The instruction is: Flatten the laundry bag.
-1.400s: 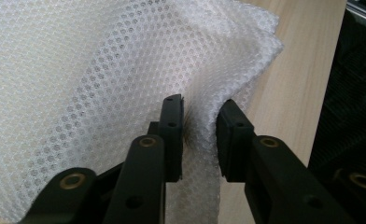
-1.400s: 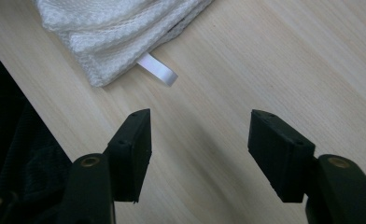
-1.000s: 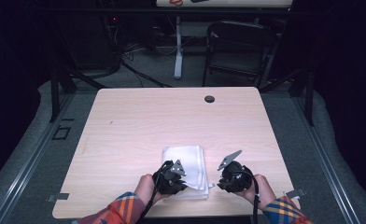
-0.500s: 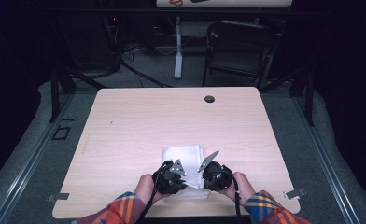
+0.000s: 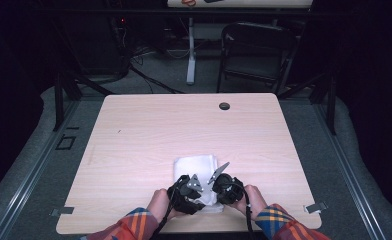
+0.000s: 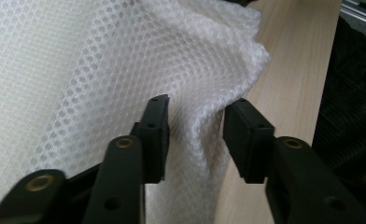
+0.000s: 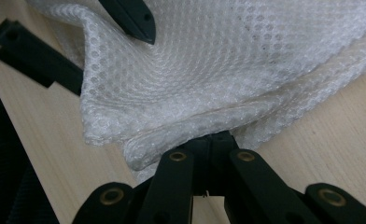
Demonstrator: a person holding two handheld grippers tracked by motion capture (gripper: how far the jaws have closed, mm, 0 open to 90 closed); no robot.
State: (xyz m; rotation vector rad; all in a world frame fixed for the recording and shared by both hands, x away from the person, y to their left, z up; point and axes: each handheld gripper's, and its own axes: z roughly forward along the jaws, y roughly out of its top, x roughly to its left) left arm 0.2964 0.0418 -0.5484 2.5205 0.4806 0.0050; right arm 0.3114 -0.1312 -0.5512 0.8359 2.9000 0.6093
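High view: white cloth (image 5: pixel 196 167), folded into a rough rectangle, lies on the pale wood-grain table (image 5: pixel 149 130) near the 6 o'clock edge. Both grippers sit on the cloth's near end, side by side, almost touching. Left gripper (image 5: pixel 186 192) at about 7 o'clock of the cloth, right gripper (image 5: pixel 224 186) at about 5 o'clock. Grey three-cornered plates on top of both. Hands in plaid sleeves come in from 6 o'clock. Small dark round hole cover (image 5: pixel 224 106) at 12 o'clock of the table, well apart from the cloth.

Left gripper view: left gripper (image 6: pixel 195 133) jaws are partly apart and have just been opening. A raised fold of cloth (image 6: pixel 125 60) stands between them; it lies against the left pad, while the right pad looks just clear of it, so no pinch. Cloth is a white honeycomb mesh, soft and rumpled, with a wavy edge at 1 o'clock. Pads are flat black blocks. Bare table strip at 2 o'clock.

Right gripper view: right gripper (image 7: pixel 214 140) jaws are closed tight, tips together, pinching the layered hem of the cloth (image 7: pixel 209 60) at its near edge. Same mesh weave, several layers stacked at the edge. Black tip of the other gripper's jaw presses the cloth at 11 o'clock. Table shows at 4 and 8 o'clock.
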